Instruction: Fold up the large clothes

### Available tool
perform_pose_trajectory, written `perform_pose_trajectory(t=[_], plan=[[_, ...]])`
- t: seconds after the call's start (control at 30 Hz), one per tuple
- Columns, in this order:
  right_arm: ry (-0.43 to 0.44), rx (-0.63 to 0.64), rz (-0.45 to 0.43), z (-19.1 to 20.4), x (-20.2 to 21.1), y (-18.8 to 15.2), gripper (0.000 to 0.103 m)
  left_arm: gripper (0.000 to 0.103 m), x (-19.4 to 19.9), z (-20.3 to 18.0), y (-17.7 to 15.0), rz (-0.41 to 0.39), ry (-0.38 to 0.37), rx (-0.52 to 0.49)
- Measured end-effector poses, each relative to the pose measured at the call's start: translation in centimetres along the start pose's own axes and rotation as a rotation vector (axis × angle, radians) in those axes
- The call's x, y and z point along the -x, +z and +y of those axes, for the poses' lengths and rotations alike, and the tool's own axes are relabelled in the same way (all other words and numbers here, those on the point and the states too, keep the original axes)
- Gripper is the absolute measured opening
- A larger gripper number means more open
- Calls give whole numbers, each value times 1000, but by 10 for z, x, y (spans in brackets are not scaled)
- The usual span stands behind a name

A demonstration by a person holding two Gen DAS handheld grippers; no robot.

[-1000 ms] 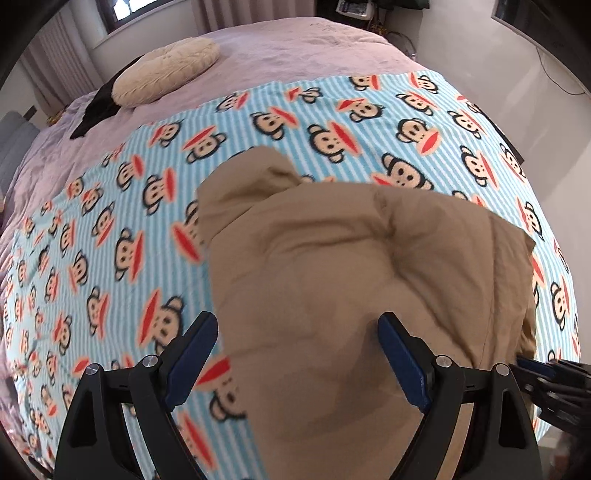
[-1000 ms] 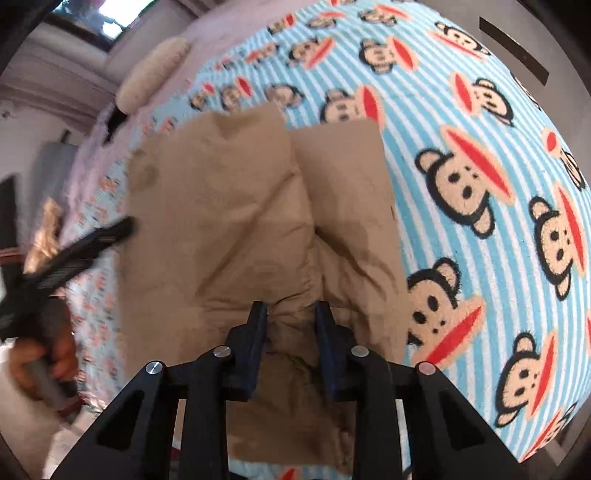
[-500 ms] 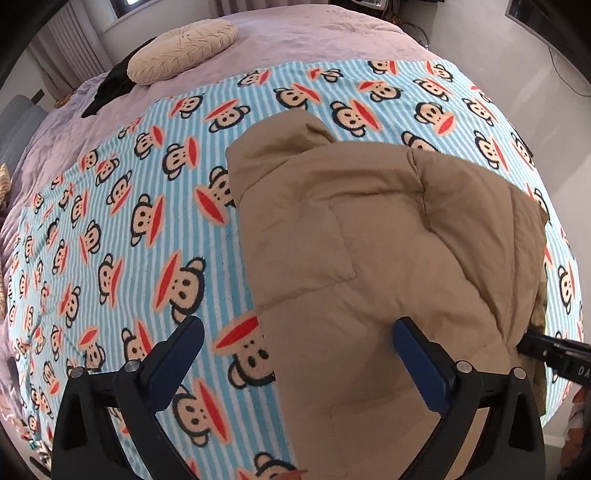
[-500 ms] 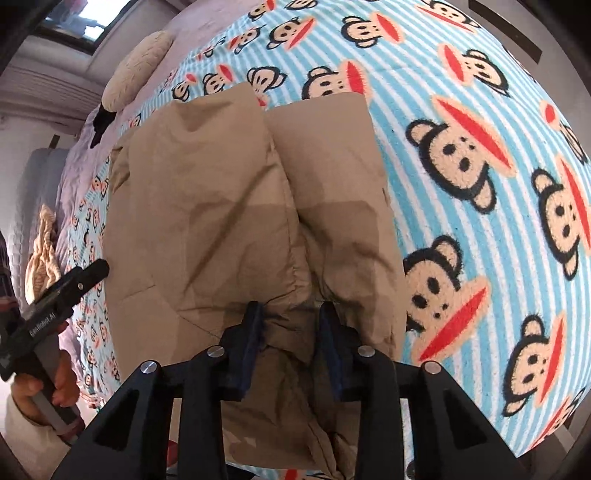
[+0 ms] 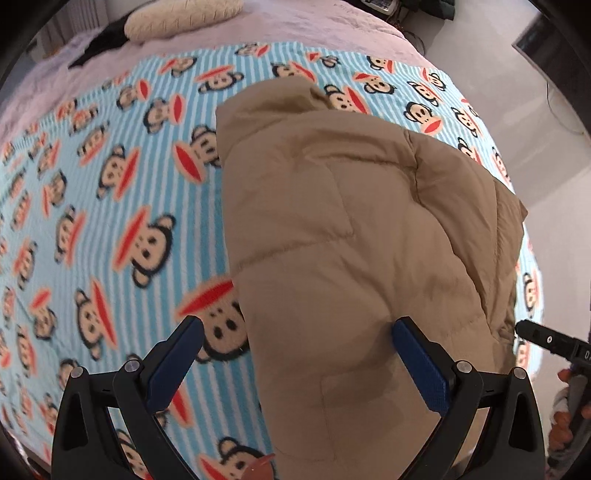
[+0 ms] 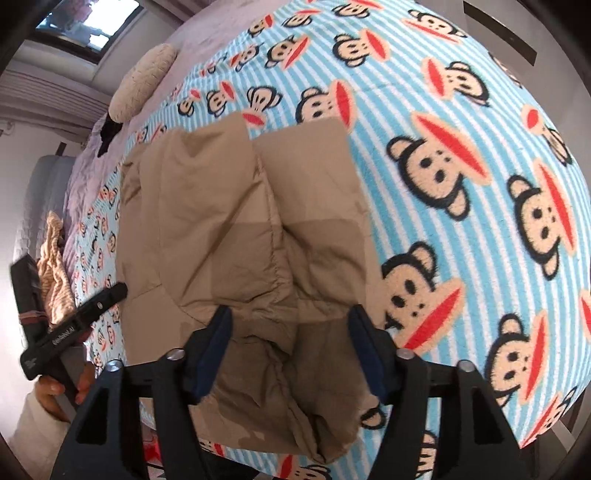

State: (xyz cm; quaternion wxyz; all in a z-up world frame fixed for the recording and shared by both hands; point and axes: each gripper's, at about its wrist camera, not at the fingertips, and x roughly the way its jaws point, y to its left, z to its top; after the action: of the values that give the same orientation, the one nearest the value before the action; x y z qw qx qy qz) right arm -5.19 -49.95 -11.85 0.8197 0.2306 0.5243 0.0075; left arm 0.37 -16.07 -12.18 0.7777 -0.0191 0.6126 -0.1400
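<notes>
A tan padded jacket lies folded into a thick block on the monkey-print blanket. It also shows in the right wrist view. My left gripper is open and empty, above the jacket's near left edge. My right gripper is open, its jaws standing either side of the jacket's bunched near edge without holding it. The right gripper's tip shows at the right edge of the left wrist view. The left gripper shows at the left of the right wrist view.
A cream round cushion and a dark garment lie on the mauve bedcover at the far end. A striped tan cloth lies at the bed's left side. The bed's near edge drops to the floor.
My right gripper was shut on the jacket's near edge and has opened, letting it go. The left gripper has shifted left and stayed open.
</notes>
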Motion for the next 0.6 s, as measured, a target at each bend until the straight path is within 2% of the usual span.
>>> perform_pose_trajectory(t=[0.07, 0.17, 0.27, 0.4, 0.5, 0.53, 0.57, 0.6], plan=[[-3, 2, -14, -6, 5, 2, 85, 103, -2, 7, -1, 16, -40, 31], [12, -3, -1, -17, 3, 10, 88, 103, -6, 17, -1, 36, -92, 63], [52, -18, 41, -27, -6, 15, 88, 103, -10, 25, 0, 50, -141, 81], [97, -14, 56, -35, -17, 22, 89, 103, -11, 30, 2, 43, -194, 57], [147, -26, 83, -40, -25, 28, 90, 103, -18, 36, 4, 84, -300, 77], [168, -29, 94, -40, -27, 29, 94, 103, -21, 39, 5, 99, -356, 94], [197, -30, 108, -39, -29, 30, 103, 103, -22, 42, 5, 105, -386, 103], [224, -23, 117, -37, -31, 31, 103, 103, -24, 43, 6, 108, -417, 108]])
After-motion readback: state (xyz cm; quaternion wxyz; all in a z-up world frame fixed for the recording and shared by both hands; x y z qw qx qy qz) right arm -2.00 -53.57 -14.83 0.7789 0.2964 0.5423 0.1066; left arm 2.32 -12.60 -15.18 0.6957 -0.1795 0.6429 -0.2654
